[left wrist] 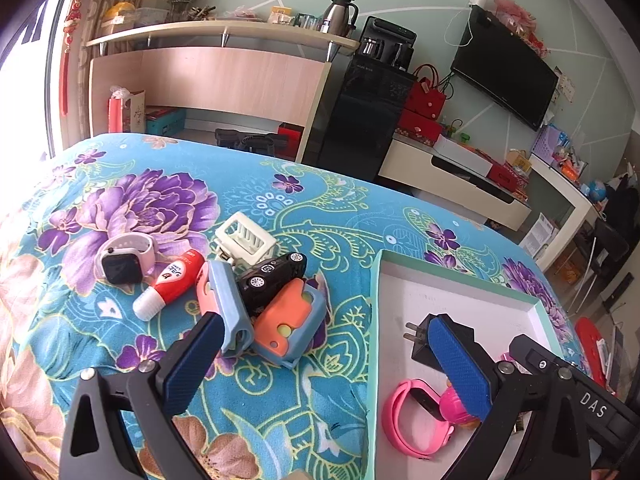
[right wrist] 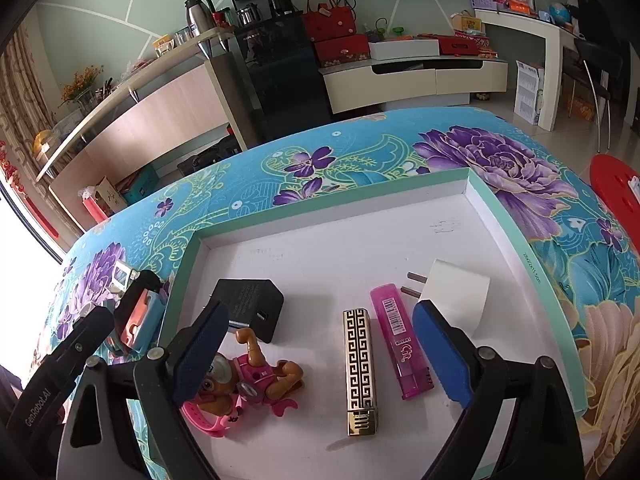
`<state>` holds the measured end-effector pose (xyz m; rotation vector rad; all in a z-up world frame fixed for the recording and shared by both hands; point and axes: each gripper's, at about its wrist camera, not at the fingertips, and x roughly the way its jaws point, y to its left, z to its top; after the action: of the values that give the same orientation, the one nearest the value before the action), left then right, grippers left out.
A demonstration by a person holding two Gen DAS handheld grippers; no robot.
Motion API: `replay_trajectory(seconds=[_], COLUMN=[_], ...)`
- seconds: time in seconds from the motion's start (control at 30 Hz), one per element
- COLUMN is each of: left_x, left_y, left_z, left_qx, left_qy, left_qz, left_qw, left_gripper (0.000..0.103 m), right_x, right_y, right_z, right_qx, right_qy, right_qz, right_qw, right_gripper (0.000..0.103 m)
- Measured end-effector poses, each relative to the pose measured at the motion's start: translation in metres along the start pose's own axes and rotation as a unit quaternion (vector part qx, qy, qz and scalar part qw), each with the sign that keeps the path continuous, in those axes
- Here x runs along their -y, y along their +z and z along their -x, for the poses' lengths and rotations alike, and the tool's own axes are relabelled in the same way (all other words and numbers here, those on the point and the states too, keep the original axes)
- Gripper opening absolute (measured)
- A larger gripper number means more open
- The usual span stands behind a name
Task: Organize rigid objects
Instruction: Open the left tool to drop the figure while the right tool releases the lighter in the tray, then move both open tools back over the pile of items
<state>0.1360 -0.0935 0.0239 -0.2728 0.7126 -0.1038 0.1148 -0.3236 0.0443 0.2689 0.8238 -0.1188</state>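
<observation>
Unsorted pile on the bed (left wrist: 120, 360): smartwatch (left wrist: 120, 264), red tube (left wrist: 172, 284), white clip (left wrist: 246, 240), toy car (left wrist: 272, 276), stacked close and overlapping. Left hand-held gripper (left wrist: 324, 364) gapes wide, empty, straddling pile and box (left wrist: 374, 320). Right hand-held gripper (right wrist: 320, 348) wide, empty, over sorted black charger (right wrist: 250, 304), gold lighter (right wrist: 360, 364), pink lighter (right wrist: 400, 340).

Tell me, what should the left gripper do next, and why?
Probably ease the open left gripper forward onto the blue and pink plastic block at the near edge of the pile on the floral blanket. Its jaws stand wide and empty, that block lies nearest, and the white shallow box already holds sorted items.
</observation>
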Motion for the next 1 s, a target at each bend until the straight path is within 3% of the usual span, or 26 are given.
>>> replay_trajectory(seconds=[0.1,0.33,0.5,0.7,1.0], left_x=[-0.004,-0.023,-0.038,-0.050,-0.076], left_y=[0.003,0.012,0.021,0.039,0.060], left_z=[0.001,0.005,0.012,0.017,0.022], left_qx=[0.008,0.024,0.039,0.030,0.030], left_qy=[0.017,0.049,0.064,0.107,0.111], left_qz=[0.001,0.018,0.034,0.030,0.050], left_qw=[0.9998,0.9984,0.9966,0.9934,0.9921], left_gripper=[0.103,0.103,0.103,0.103,0.103], right_x=[-0.005,-0.017,-0.023,-0.042,-0.067], right_y=[0.001,0.000,0.000,-0.001,0.005], right_z=[0.003,0.002,0.001,0.002,0.010], right_qx=[0.012,0.009,0.003,0.007,0.015], right_qy=[0.003,0.012,0.051,0.035,0.047], right_qz=[0.003,0.008,-0.005,0.020,0.036], right_qw=[1.000,1.000,0.999,0.999,0.998], right_gripper=[0.103,0.103,0.103,0.103,0.103])
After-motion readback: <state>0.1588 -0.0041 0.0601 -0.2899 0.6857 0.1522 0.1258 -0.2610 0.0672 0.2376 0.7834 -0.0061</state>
